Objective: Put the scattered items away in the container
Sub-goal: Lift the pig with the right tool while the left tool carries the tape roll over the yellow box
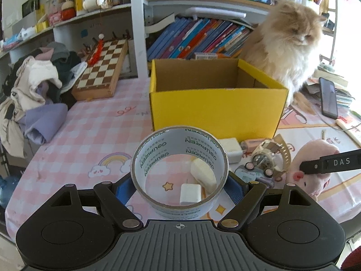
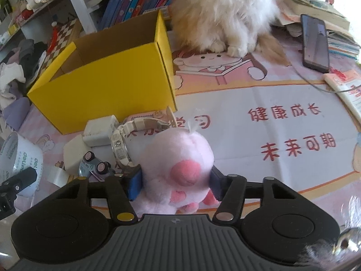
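**Two items gripped, none boxed yet**

The open yellow cardboard box (image 1: 216, 103) shows only bare brown inner walls from both views; its floor is hidden, so I judge nothing has gone in yet. In front of the box, the left gripper (image 1: 179, 186) holds a wide roll of clear packing tape with green lettering (image 1: 179, 169) across its outer sides, jaws spread wide around it, the roll apparently lifted off the pink checked tablecloth (image 1: 94, 124). Front-right of the box, the right gripper (image 2: 176, 183) has its blue pads pressed into a pink plush pig toy (image 2: 180, 158), jaws at a middling width.

Still lying just in front of the box: a white charger block (image 2: 99, 131), a cream wristwatch (image 2: 121, 144), a small toy car (image 2: 94, 164), and white foam pieces (image 1: 203, 174). A fluffy orange cat (image 1: 286, 45) sits behind the box's right corner. Most of the tidying remains.
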Action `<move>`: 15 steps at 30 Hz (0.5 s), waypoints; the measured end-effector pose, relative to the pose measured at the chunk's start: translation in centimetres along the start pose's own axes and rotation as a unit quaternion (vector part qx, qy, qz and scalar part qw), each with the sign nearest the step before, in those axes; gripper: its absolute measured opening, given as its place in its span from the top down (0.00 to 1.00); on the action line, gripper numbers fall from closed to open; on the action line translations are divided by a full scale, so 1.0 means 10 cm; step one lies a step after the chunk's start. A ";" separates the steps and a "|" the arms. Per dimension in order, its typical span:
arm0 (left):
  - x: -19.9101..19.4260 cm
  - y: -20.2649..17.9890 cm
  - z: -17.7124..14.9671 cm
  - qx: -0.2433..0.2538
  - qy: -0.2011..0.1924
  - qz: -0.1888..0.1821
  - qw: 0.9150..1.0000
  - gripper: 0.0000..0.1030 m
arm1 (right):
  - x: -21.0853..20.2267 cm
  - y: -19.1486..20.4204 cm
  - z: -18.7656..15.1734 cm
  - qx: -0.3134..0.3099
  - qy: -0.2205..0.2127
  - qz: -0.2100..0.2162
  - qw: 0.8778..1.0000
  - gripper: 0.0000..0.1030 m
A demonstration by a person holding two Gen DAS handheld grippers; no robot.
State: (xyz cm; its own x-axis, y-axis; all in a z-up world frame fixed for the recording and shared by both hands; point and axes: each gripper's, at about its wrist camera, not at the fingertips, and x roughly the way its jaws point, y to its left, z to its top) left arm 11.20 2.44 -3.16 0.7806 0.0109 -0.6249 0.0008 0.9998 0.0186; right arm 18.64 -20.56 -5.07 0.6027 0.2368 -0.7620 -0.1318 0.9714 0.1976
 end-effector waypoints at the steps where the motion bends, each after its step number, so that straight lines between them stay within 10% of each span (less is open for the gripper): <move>1: -0.02 0.00 0.00 0.001 -0.003 -0.002 1.000 0.19 | -0.05 0.00 -0.01 -0.003 -0.007 0.000 1.000 0.45; 15: -0.41 -0.01 0.25 0.030 -0.067 -0.039 0.997 0.19 | -0.65 0.15 0.13 -0.053 -0.094 0.009 0.994 0.45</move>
State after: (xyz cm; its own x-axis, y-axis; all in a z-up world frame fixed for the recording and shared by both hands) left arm 9.57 2.22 1.32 0.8535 -0.0723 -0.5160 0.0987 0.9948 0.0239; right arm 15.55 -20.68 0.96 0.7353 0.2559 -0.6276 -0.2203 0.9659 0.1358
